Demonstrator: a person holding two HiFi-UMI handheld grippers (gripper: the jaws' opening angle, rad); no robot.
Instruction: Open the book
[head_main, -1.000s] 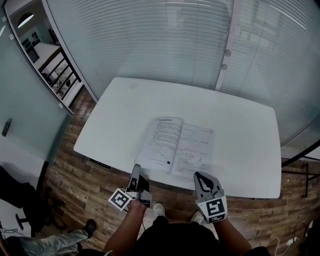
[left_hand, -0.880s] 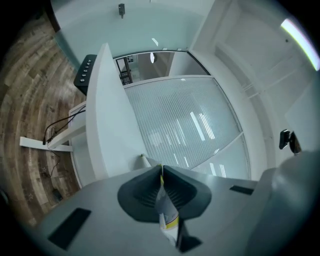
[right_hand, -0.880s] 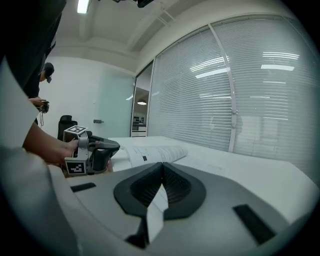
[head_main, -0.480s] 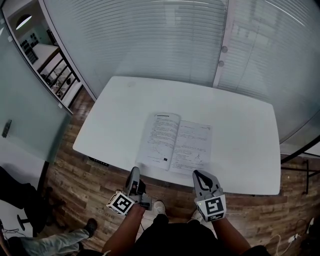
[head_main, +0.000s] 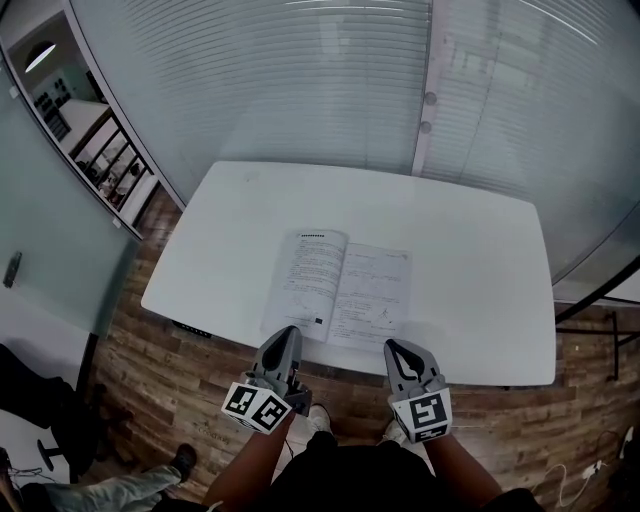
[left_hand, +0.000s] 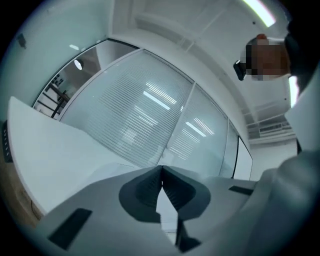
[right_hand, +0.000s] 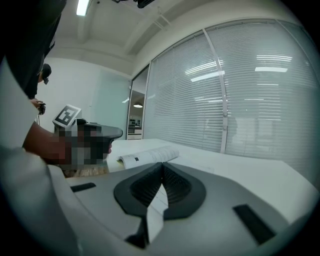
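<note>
While both point forward short of the open book (head_main: 338, 300), left claw (head_main: 289, 334) just closed empty; right claw (head_main: 394, 348) shut empty.

Open book (right_hand: 147, 156) beyond right hand-held gripper (right_hand: 161, 166) (jaws together).

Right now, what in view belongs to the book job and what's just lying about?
Job: book, already open on table; left gripper, just closed, empty; right gripper, shut, empty.
Not job: blinds; floor cable; bystander's shoe.
</note>
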